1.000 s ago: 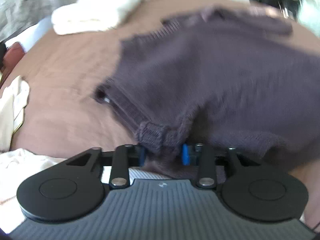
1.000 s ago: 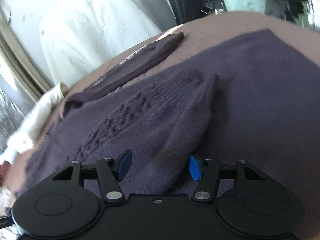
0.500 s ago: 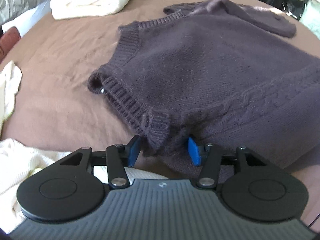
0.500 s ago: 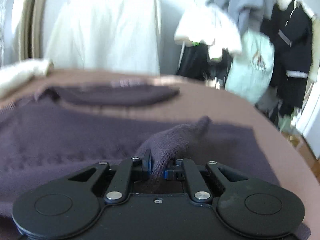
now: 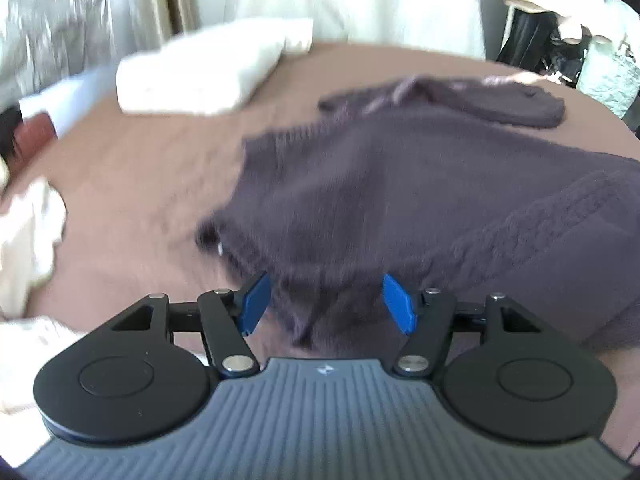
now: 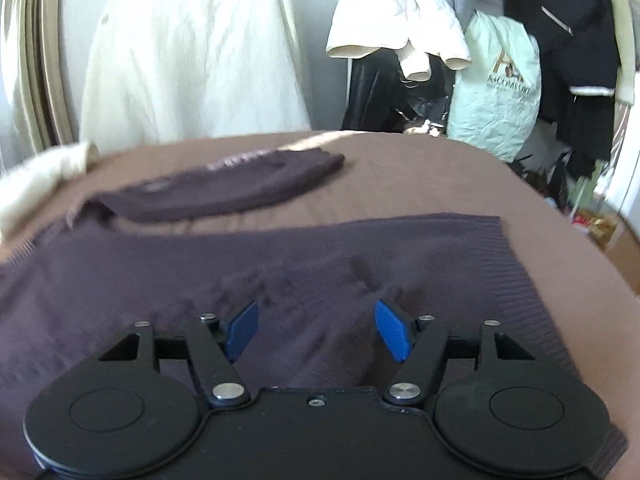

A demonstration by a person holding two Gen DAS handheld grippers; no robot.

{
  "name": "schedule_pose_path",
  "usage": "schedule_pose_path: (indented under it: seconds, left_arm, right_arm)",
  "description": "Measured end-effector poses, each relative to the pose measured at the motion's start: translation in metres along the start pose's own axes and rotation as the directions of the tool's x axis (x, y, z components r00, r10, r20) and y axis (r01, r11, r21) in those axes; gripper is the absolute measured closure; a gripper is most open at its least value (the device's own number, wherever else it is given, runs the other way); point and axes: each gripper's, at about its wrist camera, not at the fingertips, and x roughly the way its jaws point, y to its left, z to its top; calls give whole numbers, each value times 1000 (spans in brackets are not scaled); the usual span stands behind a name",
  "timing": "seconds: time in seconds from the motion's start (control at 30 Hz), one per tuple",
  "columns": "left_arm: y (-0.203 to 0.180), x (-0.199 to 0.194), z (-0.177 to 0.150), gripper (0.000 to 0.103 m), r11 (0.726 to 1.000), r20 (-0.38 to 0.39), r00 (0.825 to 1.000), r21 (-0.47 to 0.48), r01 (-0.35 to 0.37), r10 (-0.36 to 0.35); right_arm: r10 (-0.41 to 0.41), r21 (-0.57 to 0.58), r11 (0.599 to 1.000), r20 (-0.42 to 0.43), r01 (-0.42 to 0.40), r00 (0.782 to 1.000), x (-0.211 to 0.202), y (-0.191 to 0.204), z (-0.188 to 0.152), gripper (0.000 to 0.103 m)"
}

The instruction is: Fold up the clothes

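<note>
The left tongs (image 5: 326, 302) are spreading, their blue pads (image 5: 253, 303) standing clear of the knit on both sides; a bunched fold of the dark purple knitted sweater (image 5: 420, 200) is lying in the gap between them, but neither pad is pressing on it. The right tongs (image 6: 316, 332) are also spreading wider, and the same dark purple knitted sweater (image 6: 280, 264) is lying slack under and between their blue pads (image 6: 390, 330) without being pinched.

The sweater is lying spread across the brown bed cover (image 5: 132, 184), with one cable-patterned sleeve (image 5: 560, 216) folded over the body toward the near side. In the right wrist view that folded sleeve is showing as a raised ridge (image 6: 304, 280) running away from the tongs. The other sleeve (image 6: 224, 188) is stretching out flat on the cover beyond the body, apart from the rest of the garment except at the shoulder. The ribbed hem (image 6: 516, 264) is running down the right edge of that view.

Farther out, a folded cream-white knit garment (image 5: 208, 72) is resting on the bed cover near the far edge, and crumpled cream cloth (image 5: 28, 240) is sitting at the left edge. Beyond the bed, a pale green bag with a printed logo (image 6: 496, 84) and dark hanging clothes (image 6: 568, 32) are crowding against the wall.
</note>
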Motion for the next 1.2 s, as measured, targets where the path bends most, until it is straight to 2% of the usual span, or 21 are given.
schedule_pose_path:
  seconds: [0.13,0.23,0.3,0.47,0.53,0.6,0.67,0.73,0.8,0.87,0.97,1.07,1.1,1.13,1.2]
  left_arm:
    - [-5,-9,2,38,999,43,998,13,43,-43]
    - [-5,-15,1,36,997,50,996,-6,73,-73]
    - [-6,-17,2,35,998,49,997,-9,64,-64]
    - [-10,-18,1,32,999,35,998,-6,52,-52]
    - [-13,-9,13,32,998,-8,998,-6,69,-70]
    - [-18,3,31,32,994,-46,993,18,111,-110]
    - [-23,12,48,32,992,-47,993,58,115,-112]
    - [-29,23,66,32,988,-48,994,108,106,-102]
    - [-28,36,85,32,988,-57,993,113,107,-101]
    - [-21,50,104,32,990,-66,992,79,113,-108]
    - [-14,70,129,32,990,-91,987,42,133,-129]
    - [-14,86,152,32,991,-83,988,32,132,-129]
    - [-14,90,159,32,990,-69,988,21,141,-139]
    - [-14,91,163,32,987,-47,986,3,159,-159]
    - [-18,90,169,32,980,1,980,-1,200,-200]
  right_arm:
    - [85,74,994,-29,-83,996,12,23,-3,32]
    - [149,69,987,-51,-146,987,18,51,-8,32]
    - [188,44,982,-70,-186,980,20,71,-12,32]
    - [294,-33,953,-134,-301,946,21,112,-6,32]
    - [325,-87,937,-144,-339,935,21,125,1,32]
    - [303,-196,925,-136,-325,943,25,143,13,32]
    - [275,-285,913,-100,-292,956,32,160,28,31]
    - [284,-320,898,-105,-303,953,35,171,46,31]
    - [330,-316,874,-170,-369,929,38,176,64,31]
    - [359,-275,865,-246,-420,900,42,178,79,31]
    - [364,-200,868,-368,-455,856,52,177,100,31]
    - [353,-183,856,-473,-483,807,69,180,120,31]
    - [345,-190,852,-497,-488,796,76,180,124,31]
    - [326,-197,857,-508,-476,797,84,178,128,31]
    - [317,-172,881,-476,-441,820,96,166,133,31]
